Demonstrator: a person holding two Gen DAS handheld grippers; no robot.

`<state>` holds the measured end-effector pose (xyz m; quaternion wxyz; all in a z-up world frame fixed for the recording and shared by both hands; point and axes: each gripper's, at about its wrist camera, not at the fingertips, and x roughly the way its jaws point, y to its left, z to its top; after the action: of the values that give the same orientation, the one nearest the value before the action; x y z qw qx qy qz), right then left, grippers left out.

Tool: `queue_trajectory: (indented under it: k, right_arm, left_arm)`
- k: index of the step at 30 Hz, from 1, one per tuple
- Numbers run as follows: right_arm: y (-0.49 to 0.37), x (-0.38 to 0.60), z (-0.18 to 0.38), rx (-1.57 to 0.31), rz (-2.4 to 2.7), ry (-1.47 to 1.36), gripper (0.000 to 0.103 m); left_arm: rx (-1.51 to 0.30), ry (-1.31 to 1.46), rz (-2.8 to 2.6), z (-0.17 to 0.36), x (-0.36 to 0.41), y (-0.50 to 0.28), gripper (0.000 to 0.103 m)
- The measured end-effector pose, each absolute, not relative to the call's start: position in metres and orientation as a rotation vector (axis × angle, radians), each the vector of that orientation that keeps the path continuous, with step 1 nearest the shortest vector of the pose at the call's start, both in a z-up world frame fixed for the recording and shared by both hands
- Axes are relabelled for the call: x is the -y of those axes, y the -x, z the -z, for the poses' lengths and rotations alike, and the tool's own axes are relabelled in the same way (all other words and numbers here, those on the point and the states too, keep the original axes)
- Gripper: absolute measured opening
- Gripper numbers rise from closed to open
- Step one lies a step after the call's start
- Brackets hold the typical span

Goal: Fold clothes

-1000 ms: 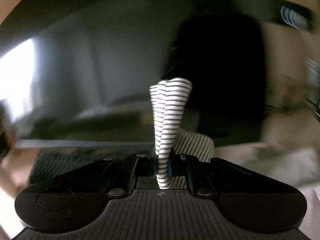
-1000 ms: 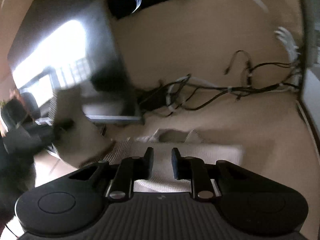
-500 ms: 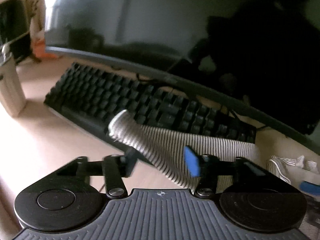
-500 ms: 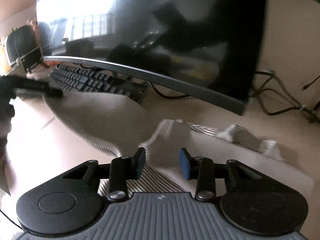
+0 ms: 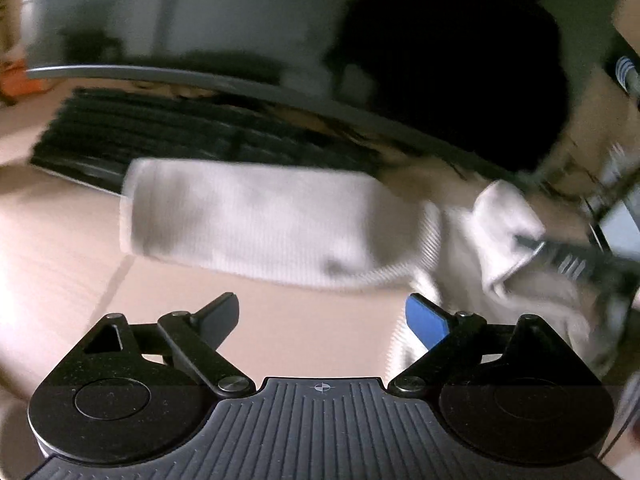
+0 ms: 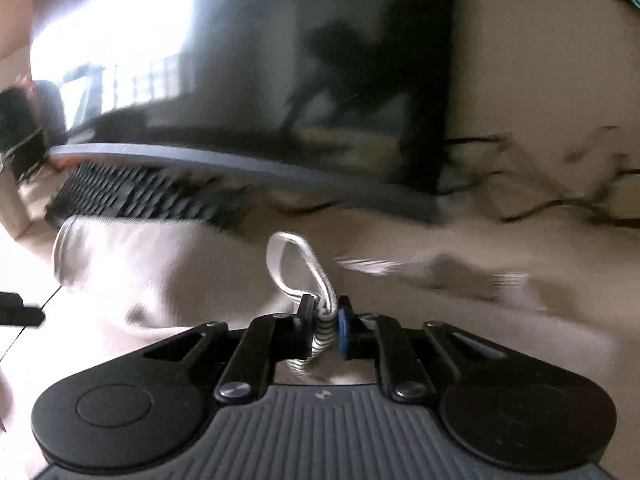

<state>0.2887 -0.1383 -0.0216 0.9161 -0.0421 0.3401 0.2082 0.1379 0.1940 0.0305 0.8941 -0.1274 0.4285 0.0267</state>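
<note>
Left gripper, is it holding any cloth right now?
No, the left gripper is opening with only bare desk between its fingers.

Bare beige desk point(image 5: 60, 264) is lying open in front of the pale ribbed striped garment point(image 5: 256, 220), giving room to come in from the near side. Just behind the cloth a black keyboard point(image 5: 120, 136) and a wide dark curved monitor point(image 5: 240, 20) are walling off the back. Black tangled cables point(image 6: 560, 200) are crowding the far right.
</note>
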Motion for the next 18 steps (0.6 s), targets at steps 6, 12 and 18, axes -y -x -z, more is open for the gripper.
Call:
queue_trajectory:
  k: [6, 12, 18]
  right_arm:
    - [-0.279, 0.271, -0.034, -0.580, -0.095, 0.140, 0.011]
    - [-0.271, 0.320, -0.090, -0.370, 0.110, 0.389, 0.011]
    - [-0.273, 0.319, -0.087, -0.349, 0.086, 0.458, 0.011]
  left_arm:
    - [-0.929, 0.267, 0.058, 0.008, -0.119, -0.155, 0.095]
    - [-0.952, 0.284, 0.114, 0.015, -0.064, -0.162, 0.096]
    - [-0.974, 0.278, 0.099, 0.023, -0.031, -0.165, 0.096]
